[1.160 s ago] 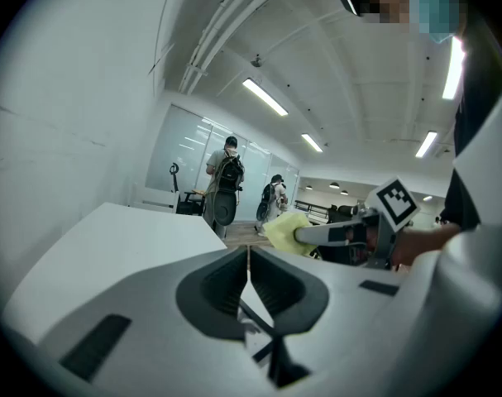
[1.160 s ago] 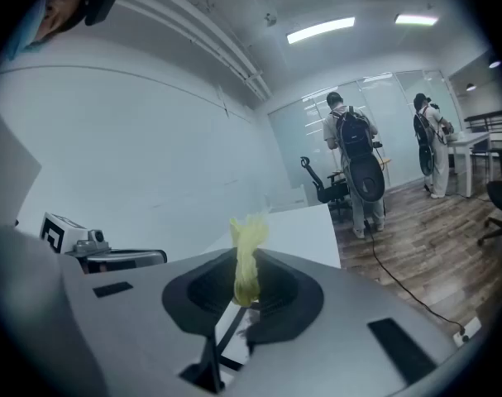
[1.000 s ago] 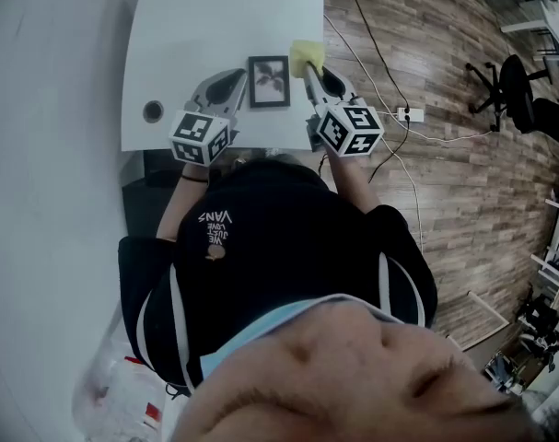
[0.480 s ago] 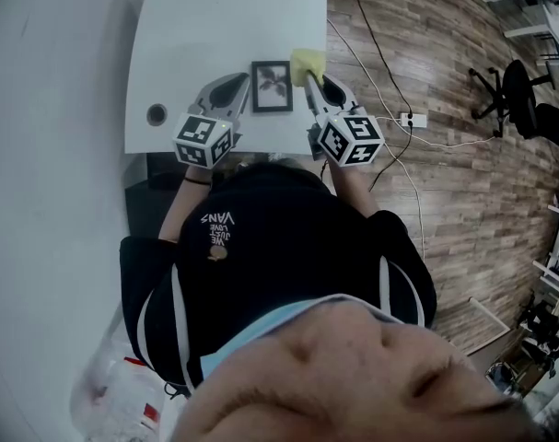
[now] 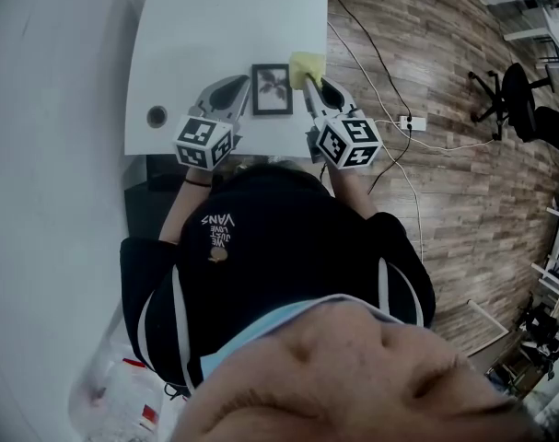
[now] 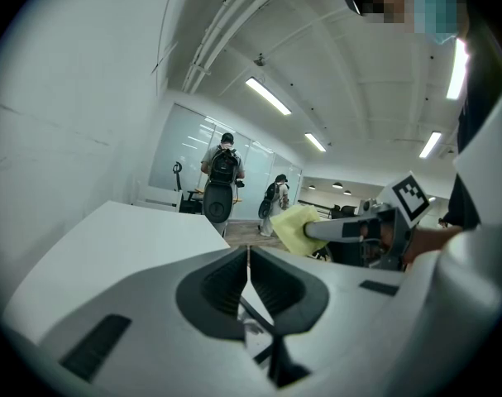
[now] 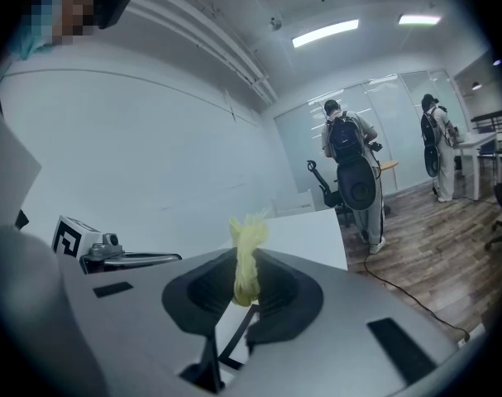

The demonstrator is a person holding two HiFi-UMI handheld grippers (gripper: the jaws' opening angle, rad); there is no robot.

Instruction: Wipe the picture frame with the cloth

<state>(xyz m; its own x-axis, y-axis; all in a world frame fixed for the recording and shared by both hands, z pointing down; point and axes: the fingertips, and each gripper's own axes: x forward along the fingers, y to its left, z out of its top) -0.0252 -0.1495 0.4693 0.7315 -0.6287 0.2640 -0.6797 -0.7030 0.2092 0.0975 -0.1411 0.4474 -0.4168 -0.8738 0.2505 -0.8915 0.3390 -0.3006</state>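
Note:
A small black picture frame [image 5: 272,88] lies flat on the white table [image 5: 233,17], near its front edge. My left gripper [image 5: 239,82] rests just left of the frame, its jaws shut on nothing [image 6: 248,255]. Just right of the frame, my right gripper [image 5: 308,81] is shut on a yellow cloth [image 5: 306,64]. The cloth [image 7: 247,255] sticks up bunched between the jaws of my right gripper [image 7: 244,275]. From the left gripper view the cloth [image 6: 294,228] hangs at the tip of the other gripper. A dark edge, likely the frame's, shows below the jaws.
A round cable hole [image 5: 157,115] sits in the table left of my left gripper. The table's right edge runs close by the cloth, with wooden floor, cables and a power strip [image 5: 413,121] beyond. An office chair [image 5: 517,88] stands far right. People with backpacks [image 7: 350,168] stand in the background.
Hardly anything differs. Both grippers stay beside the frame, the right one still holding the cloth; the whole head view has shifted slightly.

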